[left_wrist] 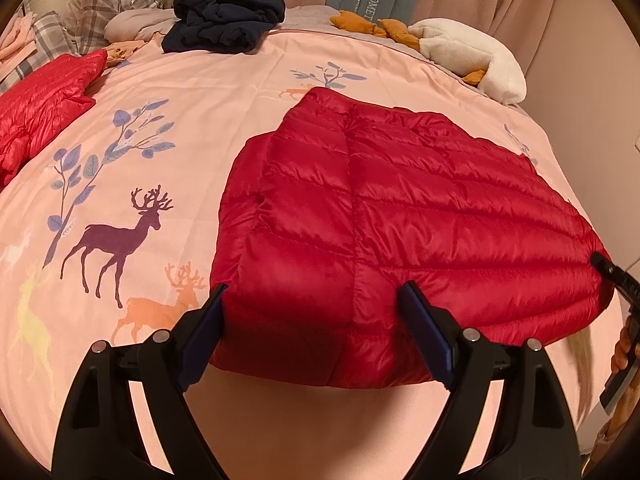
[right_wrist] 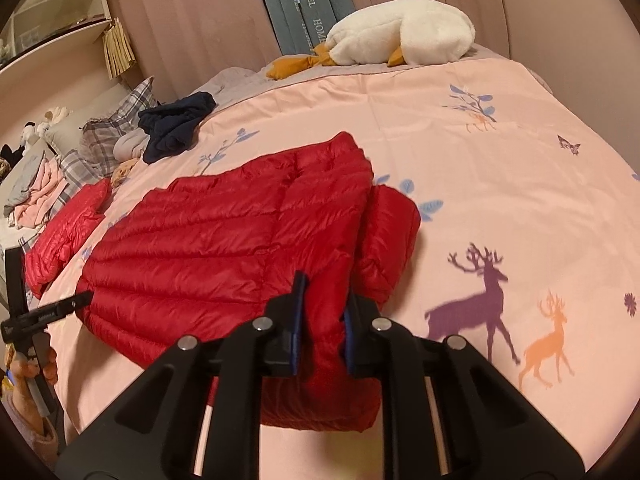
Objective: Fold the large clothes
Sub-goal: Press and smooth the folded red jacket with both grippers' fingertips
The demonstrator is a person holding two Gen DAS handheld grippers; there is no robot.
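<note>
A red quilted down jacket [left_wrist: 400,216] lies folded on the pink deer-print bedspread [left_wrist: 160,160]. My left gripper [left_wrist: 316,304] is open, its jaws wide on either side of the jacket's near hem, not clamping it. My right gripper [right_wrist: 324,300] is shut on a fold of the same jacket [right_wrist: 224,252] at its near edge. The right gripper's tip shows at the far right of the left wrist view [left_wrist: 608,270], touching the jacket's corner. The left gripper's tip shows at the left of the right wrist view [right_wrist: 60,308], at the jacket's other corner.
A second red jacket [left_wrist: 36,120] lies at the left. A dark navy garment [left_wrist: 224,16], plaid pillows [left_wrist: 100,4] and a white plush goose [left_wrist: 472,56] sit at the far side. Curtains hang behind the bed. A shelf [right_wrist: 52,20] stands at the far left.
</note>
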